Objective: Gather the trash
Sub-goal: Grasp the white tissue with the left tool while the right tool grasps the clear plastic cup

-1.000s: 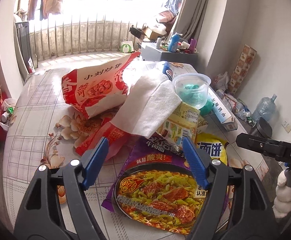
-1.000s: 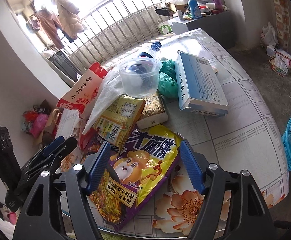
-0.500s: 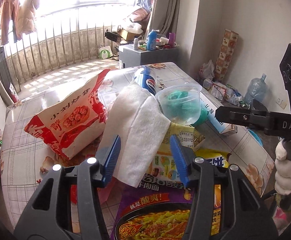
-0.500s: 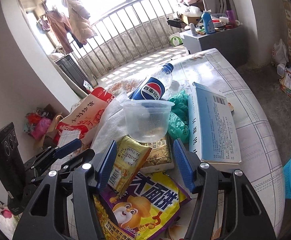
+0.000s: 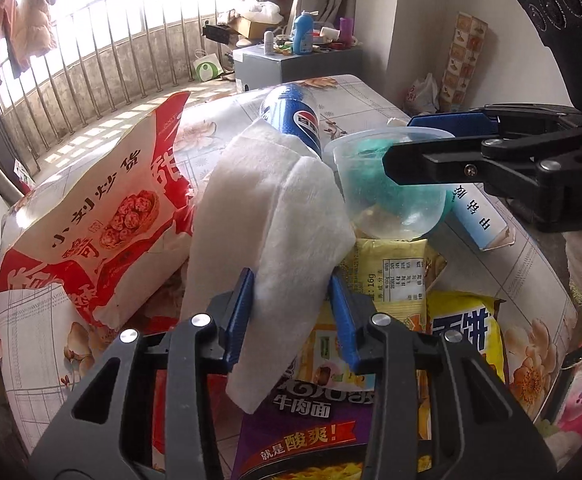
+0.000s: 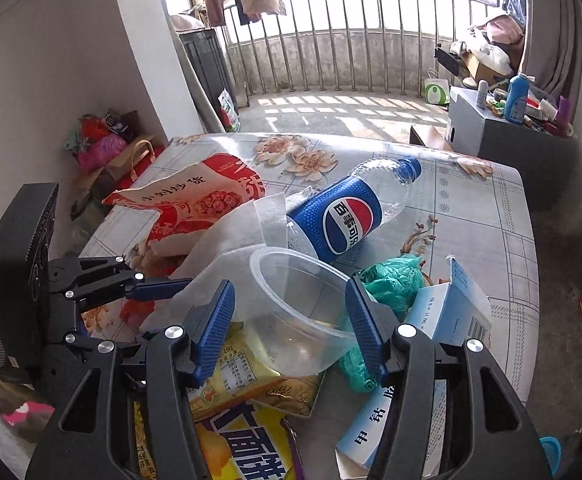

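Note:
A heap of trash lies on the flowered table [image 6: 471, 216]. My left gripper [image 5: 291, 280] is closing around a white paper towel [image 5: 275, 208] draped over the heap. Its pads stand at the towel's two sides, and the towel does not look squeezed. In the right wrist view the left gripper [image 6: 147, 276] reaches in beside the towel [image 6: 227, 248]. My right gripper [image 6: 289, 284] is closing around a tilted clear plastic cup [image 6: 299, 304], with a gap at the left pad. The left wrist view shows the right gripper [image 5: 419, 142] at the rim of the cup [image 5: 395, 200].
Around the cup lie a Pepsi bottle [image 6: 351, 216], a red snack bag [image 6: 187, 200], a green plastic bag [image 6: 395, 280], a blue-white box [image 6: 443, 312], yellow packets [image 6: 243, 376] and a purple noodle wrapper [image 5: 303, 432]. A blue basket [image 6: 551, 452] stands on the floor at the right.
Both grippers moved forward over the heap and their jaws narrowed. The left came from the noodle wrapper to the paper towel; the right rolled and came from the yellow bag to the cup.

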Demonstrator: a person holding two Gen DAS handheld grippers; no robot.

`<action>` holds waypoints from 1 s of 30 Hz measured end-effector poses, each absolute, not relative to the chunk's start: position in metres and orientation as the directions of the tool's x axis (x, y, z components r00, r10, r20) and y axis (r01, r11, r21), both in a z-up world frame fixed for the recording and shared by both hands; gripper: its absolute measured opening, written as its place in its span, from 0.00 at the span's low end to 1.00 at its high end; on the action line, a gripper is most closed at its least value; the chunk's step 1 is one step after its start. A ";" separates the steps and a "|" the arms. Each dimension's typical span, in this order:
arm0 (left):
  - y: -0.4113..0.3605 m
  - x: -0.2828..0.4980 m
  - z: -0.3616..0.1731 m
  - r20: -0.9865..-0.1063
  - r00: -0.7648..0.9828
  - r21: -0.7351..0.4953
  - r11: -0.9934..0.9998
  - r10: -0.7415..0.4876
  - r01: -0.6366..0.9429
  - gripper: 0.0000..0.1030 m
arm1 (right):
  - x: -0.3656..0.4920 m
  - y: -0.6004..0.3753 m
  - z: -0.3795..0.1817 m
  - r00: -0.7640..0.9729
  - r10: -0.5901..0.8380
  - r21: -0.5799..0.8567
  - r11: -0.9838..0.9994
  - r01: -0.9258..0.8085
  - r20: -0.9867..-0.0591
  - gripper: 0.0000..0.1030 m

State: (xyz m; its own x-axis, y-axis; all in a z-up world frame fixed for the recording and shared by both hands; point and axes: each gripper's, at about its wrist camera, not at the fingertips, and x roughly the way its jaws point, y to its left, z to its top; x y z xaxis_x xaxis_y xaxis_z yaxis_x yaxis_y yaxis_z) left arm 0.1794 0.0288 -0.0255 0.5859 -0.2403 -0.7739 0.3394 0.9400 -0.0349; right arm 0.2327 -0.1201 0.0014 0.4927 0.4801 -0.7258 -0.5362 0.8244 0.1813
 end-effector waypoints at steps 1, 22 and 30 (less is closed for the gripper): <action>0.030 0.181 -0.026 -0.776 0.579 -0.049 0.940 -0.249 0.338 0.26 | 0.230 -0.121 0.001 0.477 0.491 0.191 0.815 -0.548 -0.729 0.42; 0.059 0.139 0.060 -0.655 0.651 -0.200 0.919 -0.383 0.339 0.07 | 0.172 -0.158 0.047 0.548 0.626 0.354 0.774 -0.525 -0.555 0.06; 0.062 0.142 0.048 -0.655 0.576 -0.371 0.872 -0.489 0.318 0.10 | 0.143 -0.164 0.048 0.548 0.633 0.376 0.770 -0.515 -0.546 0.06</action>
